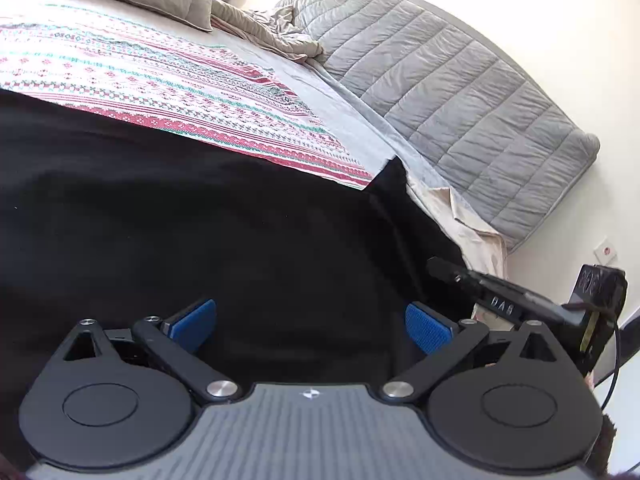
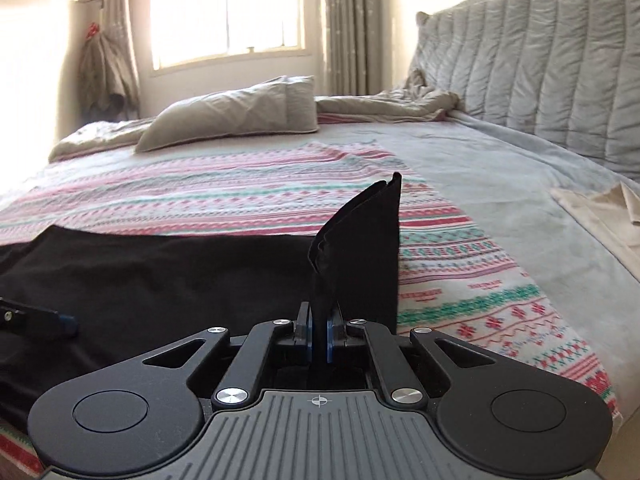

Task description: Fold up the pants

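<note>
Right gripper (image 2: 319,330) clamping black pants (image 2: 160,280) corner upright at 12 o'clock, left gripper (image 1: 311,326) spread wide over them, "DAB" lettering (image 1: 502,306) at 3 o'clock.

White "DAB" on right tongs (image 1: 500,304).

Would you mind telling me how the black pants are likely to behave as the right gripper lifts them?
The black pants are probably floppy: they lie flat over the patterned blanket. The corner pinched by the right gripper stands up, so the layered fabric may have slight body. They likely drag rather than slide on that soft surface.
</note>
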A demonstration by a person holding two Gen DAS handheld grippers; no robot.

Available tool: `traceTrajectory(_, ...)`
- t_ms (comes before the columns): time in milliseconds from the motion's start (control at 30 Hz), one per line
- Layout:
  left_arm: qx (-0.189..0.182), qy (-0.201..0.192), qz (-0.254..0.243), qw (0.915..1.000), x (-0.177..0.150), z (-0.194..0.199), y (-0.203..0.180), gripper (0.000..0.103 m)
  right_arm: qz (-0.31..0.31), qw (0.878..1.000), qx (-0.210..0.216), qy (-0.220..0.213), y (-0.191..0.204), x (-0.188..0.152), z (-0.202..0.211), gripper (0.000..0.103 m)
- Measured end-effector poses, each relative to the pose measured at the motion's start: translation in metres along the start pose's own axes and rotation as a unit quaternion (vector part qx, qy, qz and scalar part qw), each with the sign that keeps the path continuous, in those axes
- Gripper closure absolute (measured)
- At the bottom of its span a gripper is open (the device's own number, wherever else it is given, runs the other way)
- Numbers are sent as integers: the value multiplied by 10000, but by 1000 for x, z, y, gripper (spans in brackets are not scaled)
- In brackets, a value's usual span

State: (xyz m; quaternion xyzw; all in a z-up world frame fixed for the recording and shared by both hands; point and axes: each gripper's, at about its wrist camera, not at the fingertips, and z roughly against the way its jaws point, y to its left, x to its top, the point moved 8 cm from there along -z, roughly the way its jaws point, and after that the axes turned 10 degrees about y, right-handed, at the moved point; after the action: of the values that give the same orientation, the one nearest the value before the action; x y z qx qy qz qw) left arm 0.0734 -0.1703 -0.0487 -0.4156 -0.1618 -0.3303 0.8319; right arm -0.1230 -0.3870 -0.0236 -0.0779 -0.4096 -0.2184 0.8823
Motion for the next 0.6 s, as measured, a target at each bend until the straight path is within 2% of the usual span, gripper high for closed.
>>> traceTrajectory(233,-317,-186,528,9979,8,-2,6,0,633,9958,616,257,67,-5,-11,97)
traceTrajectory(467,-682,-448,1129,9903,20,1,14,0,1064,9857,1184,547,121,-17,-17,97)
traceTrajectory(600,-624,-528,1223,9891,22,2,17,0,1158,9810,1455,557,143,-22,-9,97)
